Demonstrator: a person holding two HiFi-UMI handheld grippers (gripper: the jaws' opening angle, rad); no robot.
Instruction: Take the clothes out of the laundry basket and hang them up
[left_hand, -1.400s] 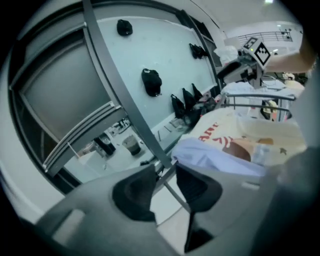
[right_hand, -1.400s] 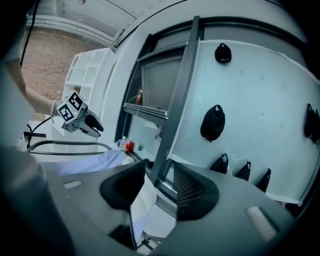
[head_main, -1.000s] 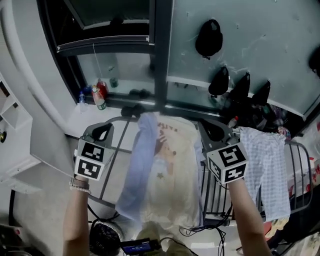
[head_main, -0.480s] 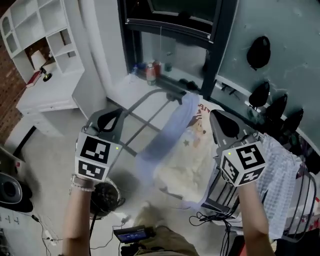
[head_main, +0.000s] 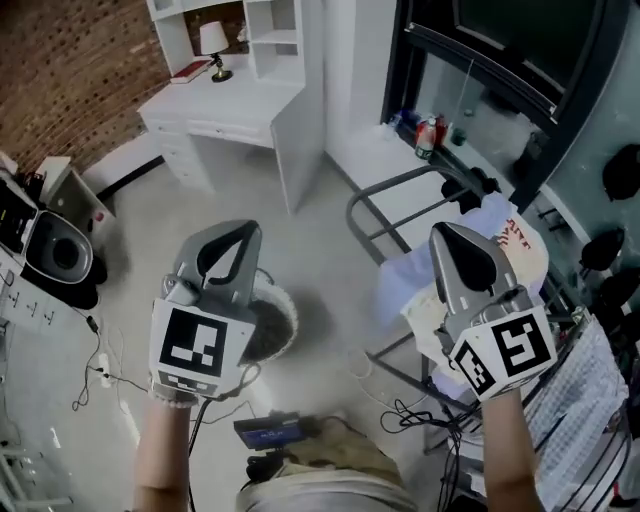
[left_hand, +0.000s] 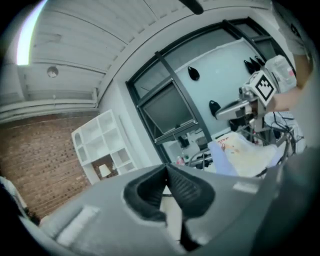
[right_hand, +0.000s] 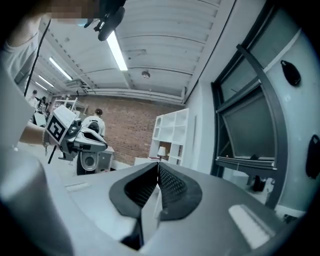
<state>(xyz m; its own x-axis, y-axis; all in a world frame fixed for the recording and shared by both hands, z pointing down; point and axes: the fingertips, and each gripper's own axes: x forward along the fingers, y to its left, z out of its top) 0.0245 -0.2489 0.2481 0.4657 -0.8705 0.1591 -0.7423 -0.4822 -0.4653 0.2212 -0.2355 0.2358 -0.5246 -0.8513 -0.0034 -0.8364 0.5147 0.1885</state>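
Both grippers were closed and empty as I held them out over the grey floor. The left gripper (left_hand: 166, 169) had its jaws pressed together with nothing between them, and the right gripper (right_hand: 158, 170) was closed the same way.

In the head view, the left gripper partly covered the basket (head_main: 278, 322), a round dark tub with a pale rim standing on the floor. How much it held could not be made out.

The clothes were on my right. A cream top (head_main: 515, 250) with a print and a blue garment (head_main: 395, 290) lay side by side, draped over the rack (head_main: 392, 184). The right gripper overlapped the cream top in that view. A checked shirt (head_main: 585, 400) hung at the far right edge.

Beyond the basket stood a white desk (head_main: 225, 110) with a lamp (head_main: 213, 45) on it. Bottles (head_main: 428, 135) sat on the sill beside the dark window frame. Cables (head_main: 100, 365) trailed across the floor at my left.
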